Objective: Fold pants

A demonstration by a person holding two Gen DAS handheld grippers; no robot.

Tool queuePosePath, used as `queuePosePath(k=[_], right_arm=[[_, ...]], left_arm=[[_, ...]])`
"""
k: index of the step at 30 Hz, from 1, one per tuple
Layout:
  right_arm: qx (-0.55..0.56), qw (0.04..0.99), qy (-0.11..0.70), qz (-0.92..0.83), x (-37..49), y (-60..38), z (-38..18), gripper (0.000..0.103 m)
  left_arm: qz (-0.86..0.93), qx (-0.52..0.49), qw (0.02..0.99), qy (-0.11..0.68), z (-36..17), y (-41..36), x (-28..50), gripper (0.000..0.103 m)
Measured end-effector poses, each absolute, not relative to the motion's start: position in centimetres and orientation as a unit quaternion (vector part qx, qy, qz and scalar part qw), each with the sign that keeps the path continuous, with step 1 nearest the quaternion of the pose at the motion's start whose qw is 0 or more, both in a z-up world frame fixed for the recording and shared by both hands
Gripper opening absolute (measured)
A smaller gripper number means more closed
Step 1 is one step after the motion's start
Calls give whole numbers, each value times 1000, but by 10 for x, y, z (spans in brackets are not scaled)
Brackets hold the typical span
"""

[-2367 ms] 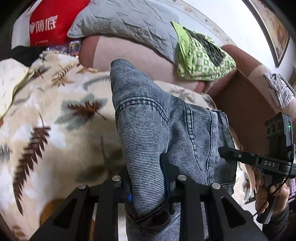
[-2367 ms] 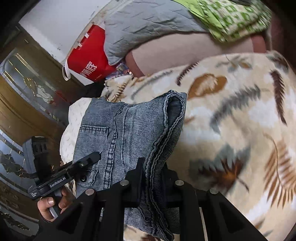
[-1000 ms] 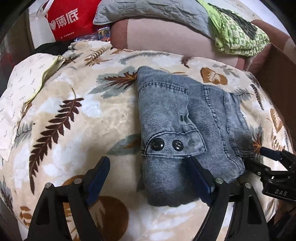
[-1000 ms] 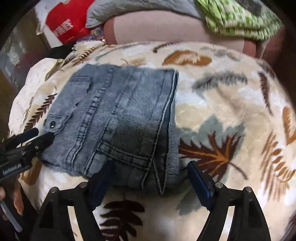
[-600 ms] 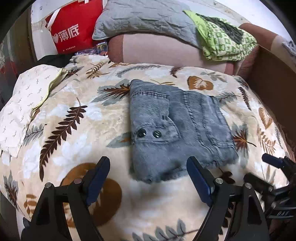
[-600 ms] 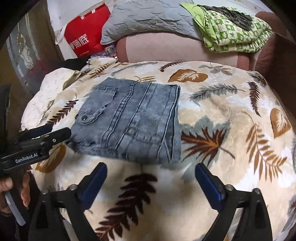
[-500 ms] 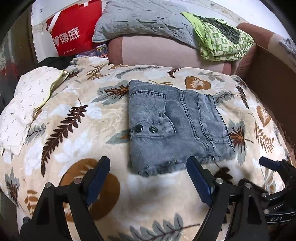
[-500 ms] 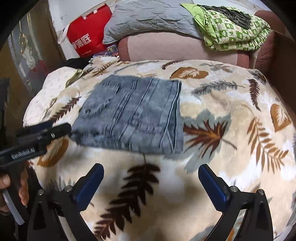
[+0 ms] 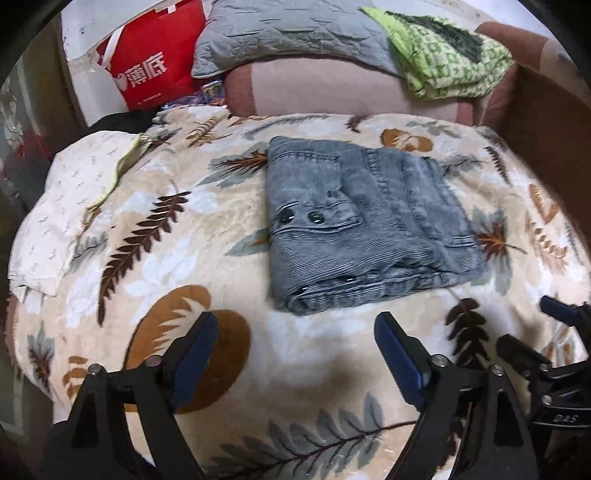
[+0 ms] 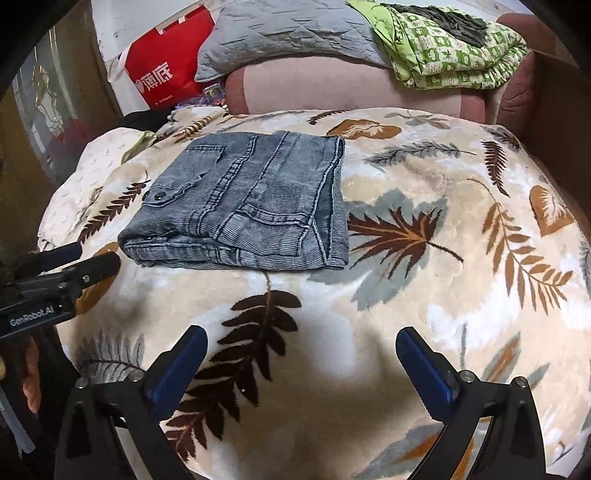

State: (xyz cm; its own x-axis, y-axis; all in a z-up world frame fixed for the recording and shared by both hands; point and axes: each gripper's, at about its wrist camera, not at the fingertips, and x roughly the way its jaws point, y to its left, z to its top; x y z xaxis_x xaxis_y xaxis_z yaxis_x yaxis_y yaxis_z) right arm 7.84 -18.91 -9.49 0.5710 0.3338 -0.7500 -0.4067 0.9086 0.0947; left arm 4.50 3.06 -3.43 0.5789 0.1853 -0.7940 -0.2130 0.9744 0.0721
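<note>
Pants (image 9: 365, 218) (image 10: 247, 203): grey-blue denim, folded into a compact squarish bundle, flat on the leaf-print blanket (image 9: 184, 258) (image 10: 424, 295) covering the bed. Placed toward the far half of the bed, nearer its left edge than its right in the right wrist view. Layered fold edges facing the near edge of the bed; pocket flap with two dark snaps on top at the left side of the bundle.

Left hand-held gripper (image 9: 295, 343): jaws spread wide, blue-padded fingers (image 9: 192, 350) apart, holding nothing. Positioned over bare blanket near the bed's near edge, just short of the bundle, not touching it. Also visible in the right wrist view at the left border (image 10: 70, 264), tips close to the bundle's near-left corner; contact there not determinable.

Right hand-held gripper (image 10: 301, 365): jaws spread wide, blue pads (image 10: 424, 369) apart, holding nothing. Over bare blanket at the near edge, apart from the pants. Seen in the left wrist view at the lower right border (image 9: 546, 332).

Surroundings: white patterned pillow (image 9: 62, 206) at the bed's left edge. Beyond the far edge, a pink-brown sofa (image 9: 325, 88) carrying a grey quilted cushion (image 9: 288, 33) and a folded green patterned blanket (image 9: 447, 62); red bag (image 9: 147, 74) with white characters to its left.
</note>
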Motion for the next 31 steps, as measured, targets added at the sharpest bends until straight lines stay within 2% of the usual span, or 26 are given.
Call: queuePosePath(k=[3, 7, 15, 22, 31], right_arm=[[-66, 889, 404, 206, 77, -183, -89, 103], [-98, 899, 381, 193, 75, -177, -73, 103], [-132, 905, 362, 182, 81, -167, -46, 103], [-142, 900, 369, 181, 79, -162, -49, 103], [-142, 898, 373, 183, 81, -157, -51, 103]], left_arm=[[111, -19, 895, 431, -27, 30, 44, 90], [102, -27, 907, 408, -11, 27, 43, 96], [97, -17, 916, 389, 12, 14, 52, 96], [85, -32, 919, 384, 15, 15, 54, 102], [76, -58, 915, 392, 12, 19, 58, 103]])
